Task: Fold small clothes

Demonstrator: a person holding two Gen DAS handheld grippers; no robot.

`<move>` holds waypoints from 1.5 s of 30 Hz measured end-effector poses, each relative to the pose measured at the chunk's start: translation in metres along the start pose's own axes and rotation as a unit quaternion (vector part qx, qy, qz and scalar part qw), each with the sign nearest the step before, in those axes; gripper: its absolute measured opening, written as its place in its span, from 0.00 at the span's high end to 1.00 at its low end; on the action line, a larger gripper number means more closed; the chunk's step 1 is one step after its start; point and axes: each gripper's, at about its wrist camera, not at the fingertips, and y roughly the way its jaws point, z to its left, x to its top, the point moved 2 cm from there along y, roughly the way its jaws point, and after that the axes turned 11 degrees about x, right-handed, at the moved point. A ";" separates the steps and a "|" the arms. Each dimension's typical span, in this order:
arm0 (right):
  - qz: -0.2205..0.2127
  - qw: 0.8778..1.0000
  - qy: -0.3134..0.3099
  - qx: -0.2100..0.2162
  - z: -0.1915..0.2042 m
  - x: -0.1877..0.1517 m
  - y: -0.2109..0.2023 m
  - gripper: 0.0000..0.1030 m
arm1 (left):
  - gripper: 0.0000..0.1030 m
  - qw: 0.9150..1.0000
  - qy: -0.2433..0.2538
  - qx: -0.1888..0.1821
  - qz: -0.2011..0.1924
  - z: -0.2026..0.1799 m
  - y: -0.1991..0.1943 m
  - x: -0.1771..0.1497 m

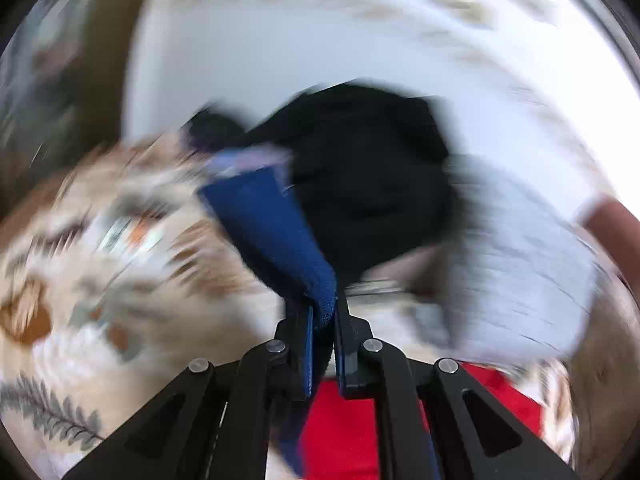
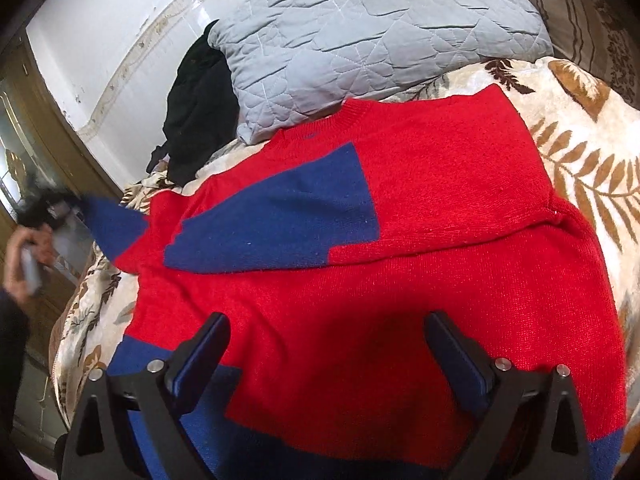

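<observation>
A sweater (image 2: 400, 240) lies flat on the bed (image 2: 580, 152), one sleeve (image 2: 272, 216) folded across its chest. Behind its collar a quilted pillow (image 2: 360, 28) rests at the bed's far edge, a dark garment (image 2: 196, 116) bunched against the pillow's left side.

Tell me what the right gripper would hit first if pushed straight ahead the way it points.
Most likely the red sweater: the open right gripper points down at its body, nothing lying between. Depth is unclear, so the exact spot is uncertain.
</observation>
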 end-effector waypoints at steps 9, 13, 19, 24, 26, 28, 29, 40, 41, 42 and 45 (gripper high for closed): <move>-0.022 0.999 0.022 0.033 -0.007 0.001 -0.010 0.04 | 0.80 0.966 0.182 -0.172 0.060 -0.241 -0.051 -0.114; -0.029 0.998 0.034 0.051 -0.010 0.003 -0.015 0.04 | 0.49 0.922 0.269 -0.131 0.245 -0.274 0.028 -0.206; -0.057 0.991 0.095 0.082 -0.022 0.008 -0.053 0.04 | 0.48 0.965 0.162 -0.073 0.194 -0.155 0.024 -0.177; -0.083 0.975 0.161 0.131 -0.034 0.046 -0.067 0.04 | 0.45 0.981 0.086 -0.024 0.171 -0.045 0.000 -0.170; -0.080 0.963 0.201 0.162 -0.043 0.070 -0.056 0.04 | 0.45 0.984 0.054 -0.015 0.169 -0.009 -0.009 -0.179; -0.071 0.948 0.250 0.183 -0.058 0.089 -0.038 0.04 | 0.44 0.985 0.029 -0.013 0.169 0.017 -0.016 -0.190; -0.054 0.946 0.269 0.174 -0.067 0.094 -0.024 0.04 | 0.43 0.985 0.018 -0.011 0.170 0.027 -0.018 -0.195; -0.003 0.990 0.132 0.050 0.011 0.020 -0.079 0.05 | 0.35 0.988 -0.018 0.007 0.150 0.082 -0.074 -0.228; 0.006 0.991 0.124 0.049 0.018 0.002 -0.088 0.05 | 0.34 0.989 -0.017 0.003 0.150 0.083 -0.081 -0.231; 0.012 0.991 0.121 0.047 0.022 -0.017 -0.098 0.05 | 0.33 0.989 -0.014 -0.001 0.149 0.082 -0.091 -0.236; 0.016 0.991 0.128 0.043 0.025 -0.060 -0.127 0.05 | 0.31 0.990 -0.004 -0.012 0.141 0.079 -0.117 -0.248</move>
